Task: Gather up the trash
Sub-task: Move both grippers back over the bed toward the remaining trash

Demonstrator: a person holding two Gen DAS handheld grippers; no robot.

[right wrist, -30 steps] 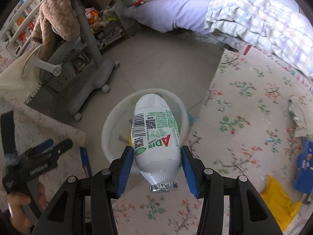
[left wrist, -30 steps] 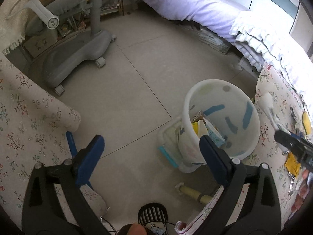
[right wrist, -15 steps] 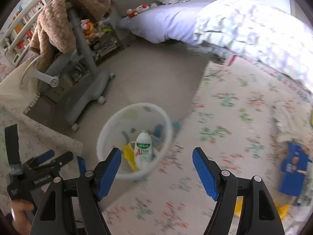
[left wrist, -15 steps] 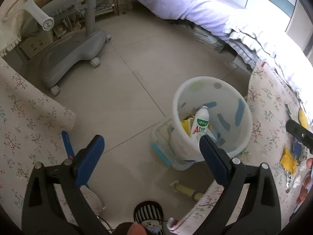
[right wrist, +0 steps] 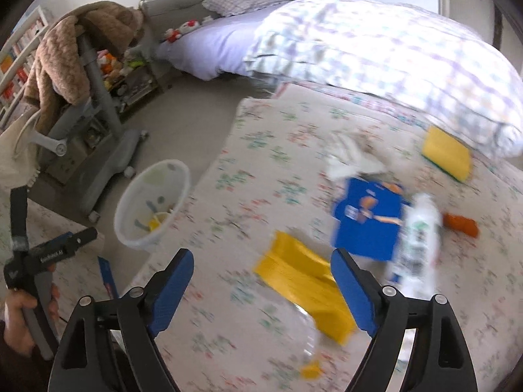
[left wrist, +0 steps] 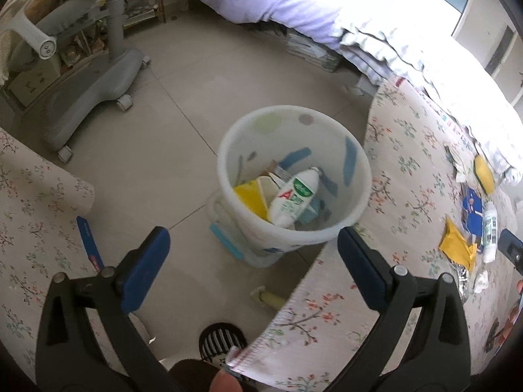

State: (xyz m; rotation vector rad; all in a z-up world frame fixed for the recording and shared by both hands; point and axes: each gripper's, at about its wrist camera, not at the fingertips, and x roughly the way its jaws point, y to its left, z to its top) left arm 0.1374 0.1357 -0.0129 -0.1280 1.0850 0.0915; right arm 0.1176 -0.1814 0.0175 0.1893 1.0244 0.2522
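The jaws of the right gripper (right wrist: pixel 261 281) are seen spread wide and opening further, with nothing pinched between them; behind the gap, a yellow wrapper (right wrist: pixel 304 284) is seen lying on the floral mat (right wrist: pixel 261 163) at lower centre of the right wrist frame. The jaws of the left gripper (left wrist: pixel 253 261) are likewise held spread and empty at the bottom of the left wrist frame.

The white bin (left wrist: pixel 356 176) is found at the centre of the left wrist frame, standing on the tiled floor (left wrist: pixel 147 150) just beside the mat's edge. Inside it a white bottle with green print (left wrist: pixel 292 197) is seen lying tilted among a yellow scrap (left wrist: pixel 250 197) and other waste.

On the mat, right of centre in the right wrist frame, a blue package (right wrist: pixel 367 220) and a second white bottle (right wrist: pixel 418 235) are seen side by side, blurred. A yellow sponge (right wrist: pixel 446 153) is placed near the quilt (right wrist: pixel 392 49) at upper right, and an orange item (right wrist: pixel 459 223) is seen at the right edge.
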